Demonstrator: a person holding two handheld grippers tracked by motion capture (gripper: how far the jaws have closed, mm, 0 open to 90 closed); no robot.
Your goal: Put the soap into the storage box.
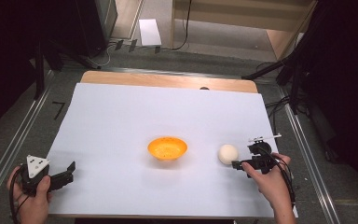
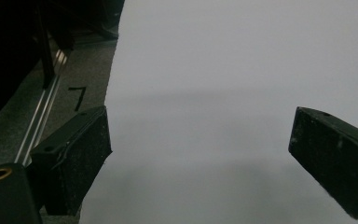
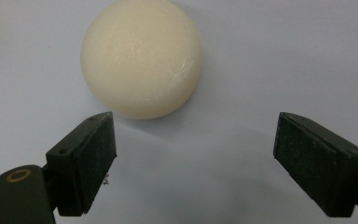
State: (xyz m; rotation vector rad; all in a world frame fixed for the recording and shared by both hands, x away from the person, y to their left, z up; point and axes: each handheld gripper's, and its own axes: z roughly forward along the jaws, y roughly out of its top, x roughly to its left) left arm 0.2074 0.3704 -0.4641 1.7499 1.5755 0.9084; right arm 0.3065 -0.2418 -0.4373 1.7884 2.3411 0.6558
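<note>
The right hand-held gripper [image 1: 237, 164] sits near the right edge of the table [image 1: 121, 121], low over the white sheet, held in the person's right hand [image 1: 272, 183]. Its jaws stand wide apart and hold nothing. Just beyond them lies a cream-coloured ball [image 1: 228, 153], resting on the sheet to the right of the middle. In the right gripper view the ball [image 3: 141, 57] lies ahead of the right hand-held gripper [image 3: 196, 140] and a little toward its left jaw, close to that jaw's tip but not between the two (whether it touches the tip I cannot tell).

An orange bowl [image 1: 167, 148] stands upright near the middle of the table, to the left of the ball and apart from it. Nothing can be made out inside it from the high view.

The left hand-held gripper [image 1: 69, 171] is at the near left corner of the sheet, held in the left hand [image 1: 30, 198], with a grey three-cornered plate [image 1: 37, 164] on top. In the left gripper view its jaws are spread wide over bare white sheet, empty, with the left jaw over the sheet's edge. It is well apart from the bowl and the ball.
</note>
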